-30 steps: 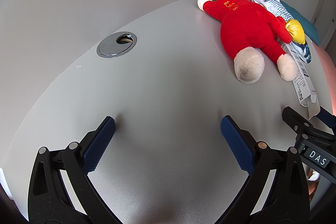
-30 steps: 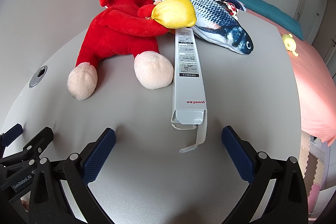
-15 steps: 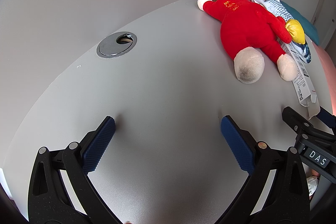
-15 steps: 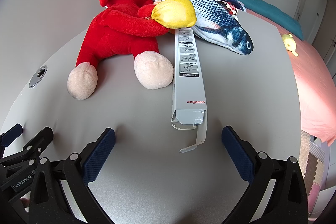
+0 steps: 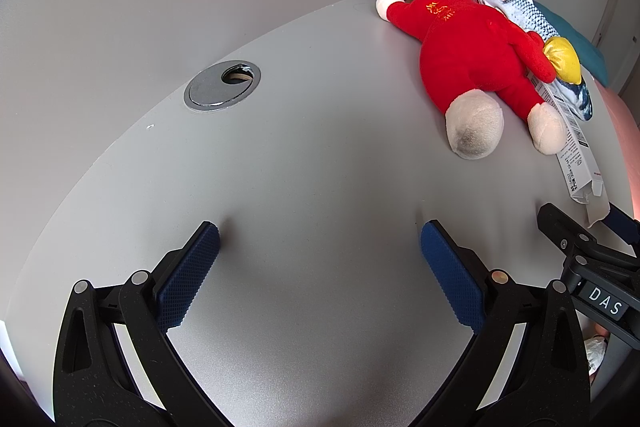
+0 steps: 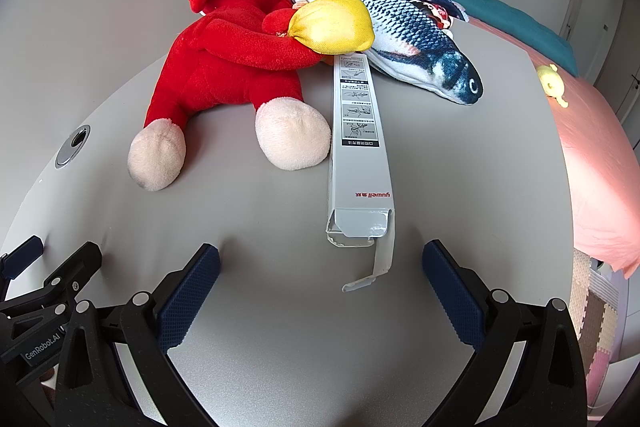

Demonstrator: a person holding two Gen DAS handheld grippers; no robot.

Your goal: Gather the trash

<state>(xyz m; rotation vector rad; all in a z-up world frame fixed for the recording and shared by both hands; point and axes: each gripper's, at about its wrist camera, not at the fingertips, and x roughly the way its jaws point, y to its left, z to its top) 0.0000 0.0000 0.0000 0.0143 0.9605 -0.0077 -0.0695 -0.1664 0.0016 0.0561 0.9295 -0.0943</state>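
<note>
A long, empty white cardboard box [image 6: 358, 155] with its end flap open lies on the grey table [image 6: 260, 227], its open end toward me; it also shows in the left wrist view [image 5: 576, 151] at the far right. My right gripper [image 6: 320, 263] is open and empty just short of the box's open end, slightly to its left. My left gripper [image 5: 320, 239] is open and empty over bare table, well left of the box.
A red plush bear [image 6: 228, 67] holding a yellow pouch [image 6: 332, 25] lies beside the box, with a plush fish [image 6: 416, 35] behind it. A metal cable grommet [image 5: 222, 85] is set in the table. A pink bed [image 6: 600, 155] lies to the right.
</note>
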